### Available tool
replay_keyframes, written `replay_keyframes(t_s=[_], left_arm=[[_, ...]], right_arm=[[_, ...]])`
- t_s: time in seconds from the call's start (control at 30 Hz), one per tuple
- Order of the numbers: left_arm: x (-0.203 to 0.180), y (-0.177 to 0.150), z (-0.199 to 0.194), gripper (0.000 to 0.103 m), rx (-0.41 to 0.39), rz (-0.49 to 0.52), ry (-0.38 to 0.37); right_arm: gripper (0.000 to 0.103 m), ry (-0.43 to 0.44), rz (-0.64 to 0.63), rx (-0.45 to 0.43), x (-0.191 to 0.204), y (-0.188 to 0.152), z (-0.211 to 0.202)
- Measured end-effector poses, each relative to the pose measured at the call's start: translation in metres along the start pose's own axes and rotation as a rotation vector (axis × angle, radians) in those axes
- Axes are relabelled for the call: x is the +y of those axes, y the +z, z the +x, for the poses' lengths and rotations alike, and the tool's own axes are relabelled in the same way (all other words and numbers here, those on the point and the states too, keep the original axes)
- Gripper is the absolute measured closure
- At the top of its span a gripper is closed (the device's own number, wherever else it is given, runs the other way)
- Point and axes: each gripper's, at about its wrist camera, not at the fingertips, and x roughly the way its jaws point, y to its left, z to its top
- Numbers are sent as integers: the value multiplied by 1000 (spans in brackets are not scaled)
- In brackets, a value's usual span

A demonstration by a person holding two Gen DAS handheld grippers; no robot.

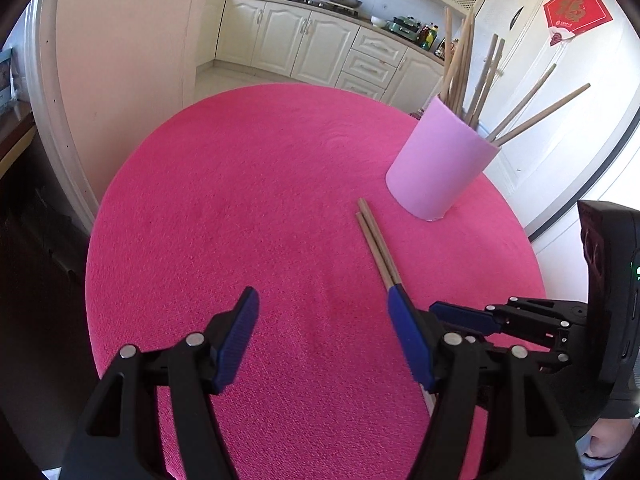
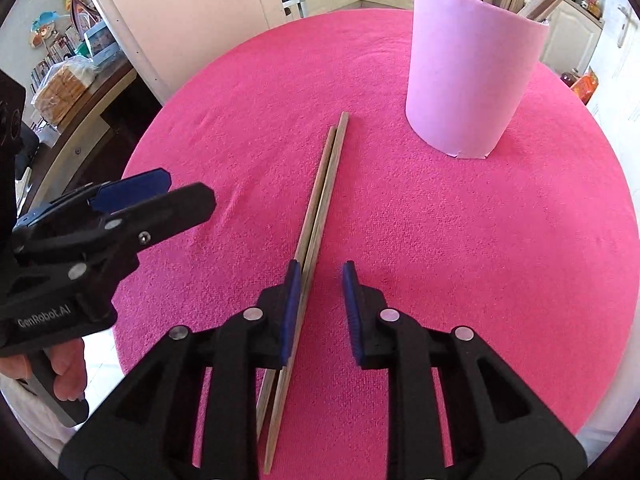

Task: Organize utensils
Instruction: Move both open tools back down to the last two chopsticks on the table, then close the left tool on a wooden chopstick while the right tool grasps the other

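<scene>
Two wooden chopsticks (image 2: 324, 184) lie side by side on the round pink tablecloth (image 2: 480, 240). My right gripper (image 2: 322, 268) straddles their near part. Its left pad touches them, its right pad stands apart, so the jaws are open. A pale pink cylindrical holder (image 2: 468, 80) with several chopsticks in it stands beyond, to the right. My left gripper (image 1: 322, 296) hovers wide open over bare cloth, nothing between its fingers. The same pair of chopsticks (image 1: 376, 240) runs under its right finger, the holder (image 1: 436, 168) is farther back, and the right gripper (image 1: 452, 314) shows at the right.
The table's round edge drops off on every side. A white fridge door (image 1: 560, 120) stands close behind the holder. Kitchen cabinets (image 1: 304, 44) and a stove line the far wall. A hand (image 2: 68, 368) holds the left gripper (image 2: 180, 192) at the table's left edge.
</scene>
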Motion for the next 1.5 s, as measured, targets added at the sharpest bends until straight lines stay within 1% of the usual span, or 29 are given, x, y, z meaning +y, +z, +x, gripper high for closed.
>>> replay_keyframes(t_s=[0.07, 0.17, 0.23, 0.3, 0.33, 0.37, 0.4, 0.5, 0.6, 0.73, 0.83, 1.0, 1.2, 1.23, 1.27, 1.33, 1.4, 1.47, 1.5], left_arm=[[2, 0, 1, 37, 1, -5, 6], [5, 2, 1, 37, -3, -34, 5], [6, 2, 2, 37, 3, -40, 7], [5, 2, 2, 37, 0, -42, 13], [5, 2, 0, 37, -8, -47, 16], [5, 2, 0, 37, -10, -51, 17], [3, 2, 0, 37, -3, -50, 14], [-5, 1, 2, 37, 24, -25, -2], [-19, 0, 8, 37, 64, 8, -7], [-35, -2, 20, 37, 122, 17, -12], [-48, -6, 26, 37, 149, 45, 2], [-60, -11, 33, 37, 175, 67, 26], [-73, -12, 42, 37, 171, 96, 74], [-76, -13, 44, 38, 168, 108, 93], [-79, -14, 45, 42, 165, 118, 106], [-85, -15, 47, 48, 156, 142, 150], [-88, -16, 50, 52, 150, 153, 173], [-90, -16, 52, 60, 144, 165, 200], [-90, -15, 52, 63, 142, 165, 206]], right_arm=[[81, -3, 1, 5, 1, 2, 2], [81, -37, -15, 6, 7, 7, 6], [81, -42, -19, 26, 10, 10, 13], [82, -67, -36, 16, 12, 11, 14], [84, -71, -34, 13, 12, 12, 14], [91, -75, -35, 7, 12, 12, 14], [95, -80, -37, 2, 9, 10, 13], [96, -50, -23, 6, -4, 4, 7], [96, -53, -9, 11, -20, -4, -1], [96, -35, 13, 16, -34, -14, -7], [96, -21, 19, 23, -40, -21, -13], [96, -3, 31, 25, -46, -27, -15], [96, 10, 34, 23, -49, -32, -17], [96, 9, 35, 23, -49, -32, -16], [96, 11, 35, 23, -48, -31, -16], [96, 12, 34, 23, -47, -32, -15], [96, 12, 34, 23, -47, -32, -15], [96, 10, 33, 24, -47, -33, -15], [96, 9, 32, 24, -47, -33, -16]])
